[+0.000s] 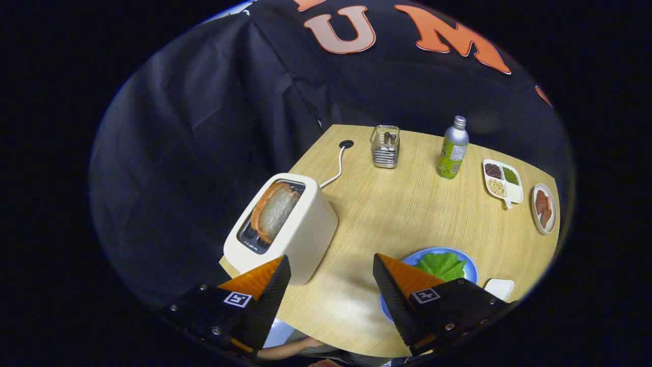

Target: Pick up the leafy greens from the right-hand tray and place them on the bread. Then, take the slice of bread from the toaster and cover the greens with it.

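Gripper: the gripper [331, 283] hangs above the table [387, 214] with its fingers spread wide and nothing between them — bare wood shows in the gap.
Greens: the leafy greens [442, 265] lie on the blue plate [471, 269], lower right of centre, just behind the right finger; the bread beneath them cannot be made out.
Step in hand: judging by that, fetching the slice of bread [274, 210] from the toaster [300, 232], left of centre.
How to do it well: come down from above, straddle the slice across its thin faces, close gently, lift straight up — clear of the slot walls.
Count: one toaster, one slice, one blue plate, one bottle [453, 150], one wire basket [385, 147], one divided dish [501, 182] with three fillings, one small plate [544, 208], far right.
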A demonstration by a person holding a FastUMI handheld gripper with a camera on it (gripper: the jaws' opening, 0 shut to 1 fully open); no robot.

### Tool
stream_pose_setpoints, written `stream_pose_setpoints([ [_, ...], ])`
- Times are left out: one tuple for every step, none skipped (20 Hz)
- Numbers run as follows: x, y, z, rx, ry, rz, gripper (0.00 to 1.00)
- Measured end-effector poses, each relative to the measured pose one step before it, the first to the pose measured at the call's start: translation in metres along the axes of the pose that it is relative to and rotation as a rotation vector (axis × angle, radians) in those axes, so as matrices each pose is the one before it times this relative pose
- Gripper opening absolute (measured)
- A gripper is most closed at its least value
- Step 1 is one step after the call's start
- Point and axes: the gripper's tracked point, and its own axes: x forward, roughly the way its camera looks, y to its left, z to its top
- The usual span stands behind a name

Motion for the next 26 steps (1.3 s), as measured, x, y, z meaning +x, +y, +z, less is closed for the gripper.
stream_pose_setpoints([
  [0.00108,0.00822,0.00603,0.00019,-0.00277,0.00609,0.98],
  [0.00360,0.00838,0.00419,0.00698,-0.00334,0.00822,0.97],
  [0.00470,0.01015,0.00287,0.01345,0.00572,0.01473,0.97],
  [0.00283,0.00936,0.00269,0.00993,0.00731,0.01320,0.97],
  [0.00335,0.00562,0.00383,0.00672,0.00502,0.00336,0.96],
  [0.00407,0.00498,0.00360,0.00236,0.00039,-0.00309,0.96],
  [0.00384,0.00377,0.00382,-0.00030,0.00064,-0.00417,0.96],
  [0.00548,0.00559,0.00348,0.00076,0.00277,-0.00485,0.96],
  [0.00454,0.00448,0.00384,0.00560,0.00021,-0.00442,0.96],
  [0.00504,0.00523,0.00304,0.01320,-0.00647,-0.00547,0.95],
  [0.00573,0.00327,0.00076,0.01107,0.00036,-0.00609,0.93],
  [0.00517,0.00352,-0.00086,0.00500,0.01224,-0.00290,0.91],
  [0.00573,0.00086,0.00012,0.00737,0.00928,-0.00784,0.89],
  [0.00645,-0.00082,0.00066,0.00494,0.00393,-0.01134,0.89],
  [0.00447,-0.00027,0.00411,0.00556,-0.00311,-0.01055,0.86],
  [0.00370,0.00037,0.00299,0.00761,-0.00256,-0.01173,0.85],
  [0.00452,0.00023,0.00281,0.01272,-0.00252,-0.00634,0.83],
  [0.00440,0.00115,0.00186,0.01596,-0.00120,-0.00959,0.81],
  [0.00493,-0.00066,0.00027,0.01057,0.00707,-0.00513,0.78],
  [0.00464,0.00133,-0.00030,0.01038,0.00463,-0.00254,0.75],
  [0.00403,0.00075,-0.00056,0.00212,0.00846,-0.00026,0.70],
  [0.00465,0.00080,-0.00072,0.00591,0.00606,-0.00235,0.68],
  [0.00249,0.00118,-0.00064,0.00555,0.00664,0.00112,0.62],
  [0.00378,0.00086,-0.00045,0.00465,0.00664,-0.00025,0.60],
  [0.00193,-0.00006,-0.00017,0.00364,0.00504,0.00010,0.55],
  [0.00201,-0.00025,-0.00107,0.00342,0.00511,-0.00246,0.51],
])
